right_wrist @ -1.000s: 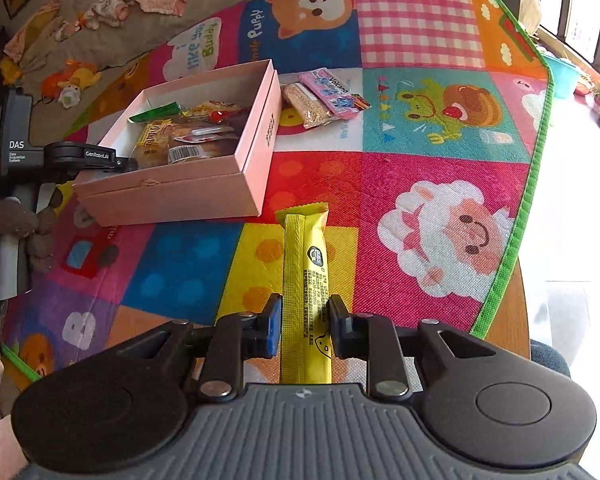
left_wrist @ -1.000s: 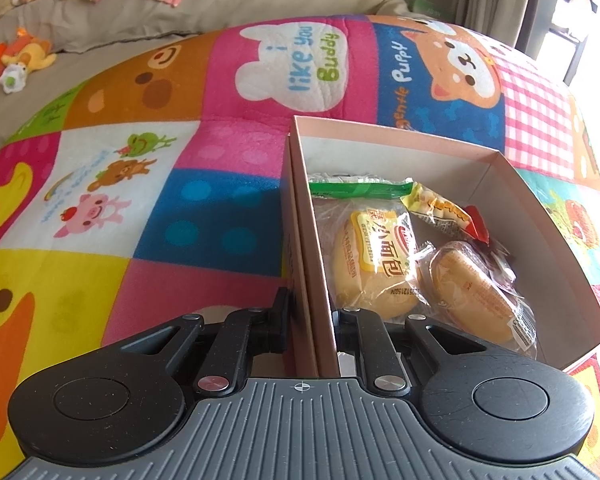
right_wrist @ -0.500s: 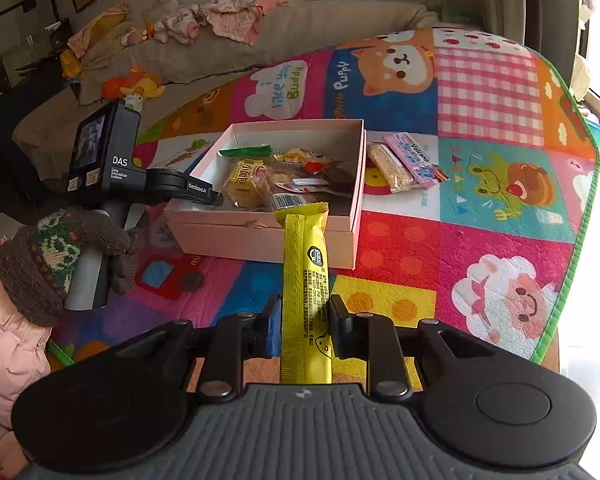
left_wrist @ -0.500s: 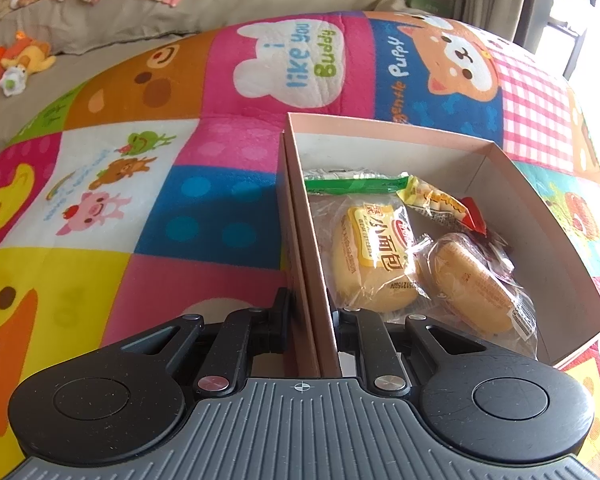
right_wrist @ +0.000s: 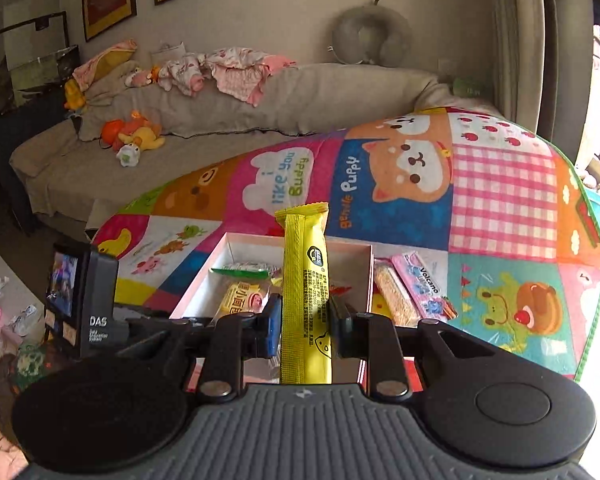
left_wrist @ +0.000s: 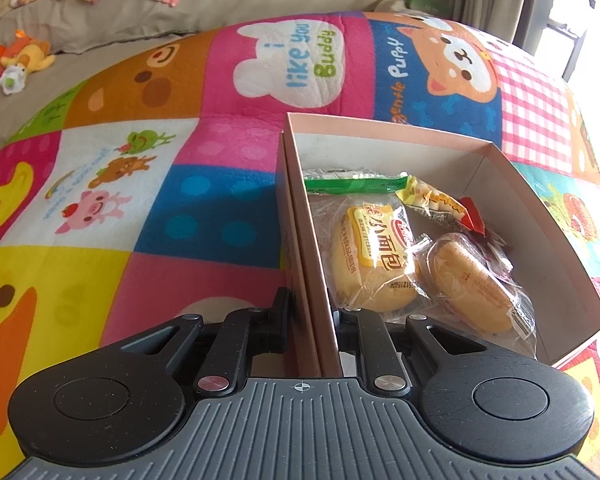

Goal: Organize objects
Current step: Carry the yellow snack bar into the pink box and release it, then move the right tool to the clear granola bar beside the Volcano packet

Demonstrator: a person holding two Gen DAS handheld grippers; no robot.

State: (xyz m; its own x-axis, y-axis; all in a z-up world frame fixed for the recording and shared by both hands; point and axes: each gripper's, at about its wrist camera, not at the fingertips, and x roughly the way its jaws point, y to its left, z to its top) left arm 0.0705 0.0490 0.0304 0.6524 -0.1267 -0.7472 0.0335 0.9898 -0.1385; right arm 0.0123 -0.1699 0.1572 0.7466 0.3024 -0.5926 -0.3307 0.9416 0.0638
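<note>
Your left gripper point(left_wrist: 314, 308) is clamped on the near side wall of the pink box point(left_wrist: 532, 216), one jaw outside and one inside, steadying it on the patchwork mat point(left_wrist: 204, 128). Inside the box already: two wrapped buns point(left_wrist: 374, 256), a green packet point(left_wrist: 354, 184) along the far wall, and a small yellow-and-red sachet point(left_wrist: 436, 202). So the packing is partly done. Your right gripper point(right_wrist: 305, 326) pinches a long yellow snack bar point(right_wrist: 306, 280) at its lower half, jaws pressed on the wrapper, bar standing upright in the air over the near edge of the box. It is not yet inside. Left outside on the mat, just beside the box's right wall: a grain bar point(right_wrist: 392, 296) and a pink packet point(right_wrist: 420, 284). Judged remaining: drop the yellow bar in, then fetch those two.
</note>
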